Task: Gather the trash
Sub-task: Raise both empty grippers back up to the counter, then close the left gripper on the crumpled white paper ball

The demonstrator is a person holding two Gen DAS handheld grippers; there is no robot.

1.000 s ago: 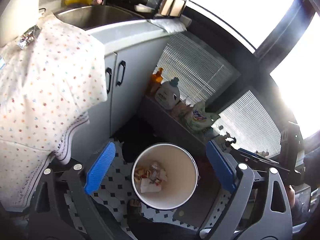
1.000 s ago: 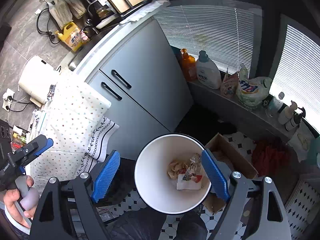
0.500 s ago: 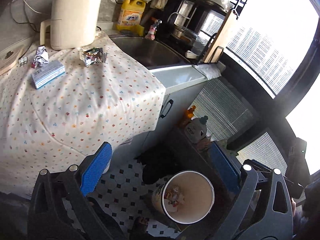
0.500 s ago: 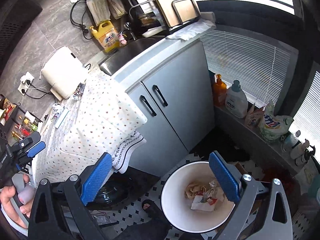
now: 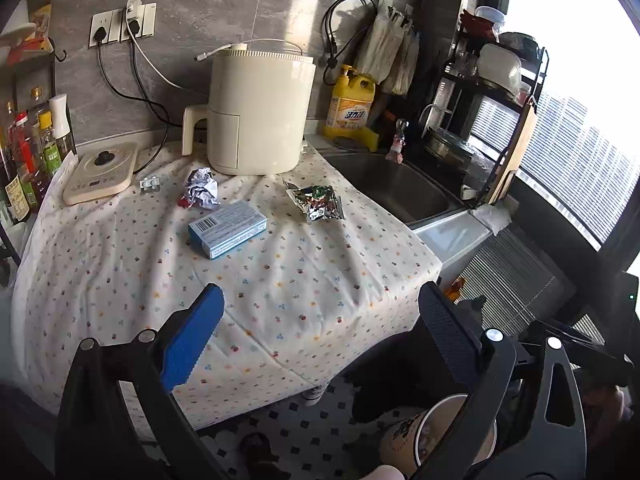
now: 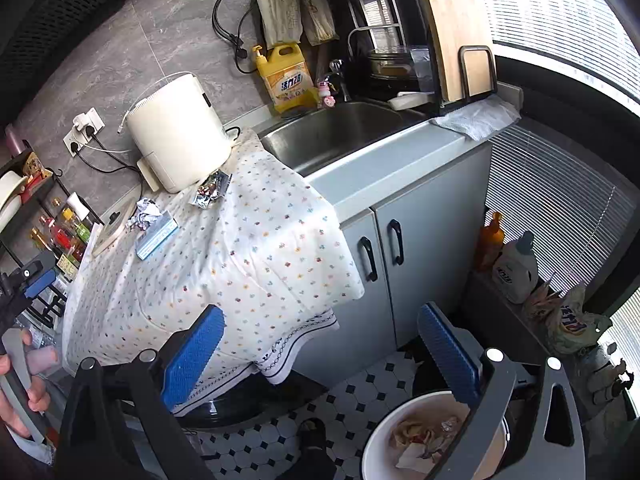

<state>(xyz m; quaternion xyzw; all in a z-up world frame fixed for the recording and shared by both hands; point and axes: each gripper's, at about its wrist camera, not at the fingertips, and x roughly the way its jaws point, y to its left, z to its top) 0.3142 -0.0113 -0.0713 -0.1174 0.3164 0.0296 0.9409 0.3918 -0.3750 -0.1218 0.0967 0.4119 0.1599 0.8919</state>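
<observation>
left tongs (image 5: 320,344) wide open, empty – over bench (image 5: 320,280) edge | right tongs (image 6: 320,354) wide open, empty | blue box (image 5: 227,229), crumpled paper (image 5: 200,190), foil wrapper (image 5: 318,202) on bench, ahead of left tongs | bin (image 6: 400,432) on floor below

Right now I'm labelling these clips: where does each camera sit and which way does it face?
Left wrist: rides the left tool, angled down at the tablecloth with blue box, crumpled paper and foil wrapper; both fingers show, open.
Right wrist: rides the right tool, looking from further right at cabinet doors and sink; a hand shows at left.
Shared: air fryer, yellow detergent jug, white bin.
</observation>
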